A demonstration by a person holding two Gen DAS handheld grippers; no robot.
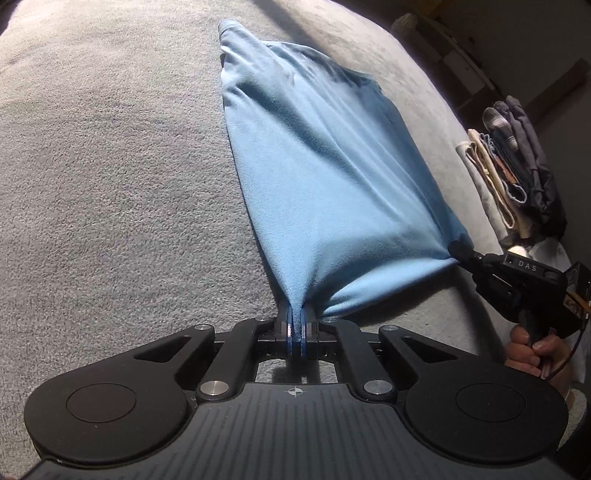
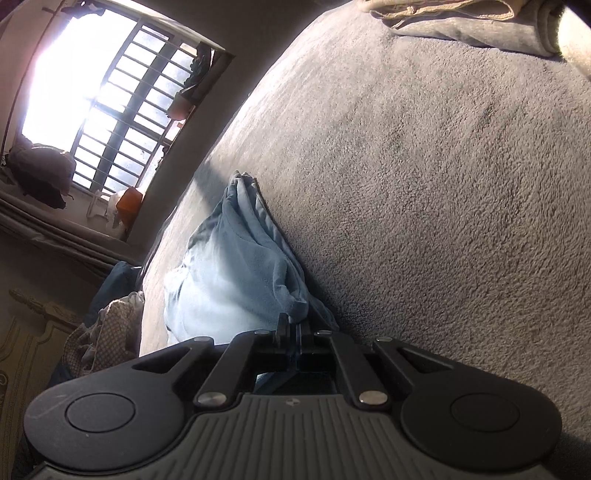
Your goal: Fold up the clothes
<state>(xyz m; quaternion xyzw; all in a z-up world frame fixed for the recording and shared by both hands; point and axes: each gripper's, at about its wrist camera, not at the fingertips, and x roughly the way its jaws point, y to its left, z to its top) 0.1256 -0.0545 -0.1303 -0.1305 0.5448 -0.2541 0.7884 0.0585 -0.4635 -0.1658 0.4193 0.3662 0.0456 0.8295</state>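
A light blue garment (image 1: 314, 158) lies stretched out on the grey fleece bed cover (image 1: 110, 166), running away from me. My left gripper (image 1: 295, 314) is shut on its near corner, the cloth bunched between the pads. To the right, my right gripper (image 1: 456, 251) is shut on the other near corner, pulling the hem taut between the two. In the right wrist view the right gripper (image 2: 293, 325) pinches the same blue garment (image 2: 229, 266), which lies in folds along the cover (image 2: 424, 184).
A stack of folded clothes (image 1: 509, 177) stands at the bed's right edge. A hand (image 1: 532, 350) grips the right tool's handle. In the right wrist view a barred window (image 2: 122, 103), a cabinet and loose laundry (image 2: 107, 332) lie beyond the bed; folded cloth (image 2: 461, 18) sits at the top.
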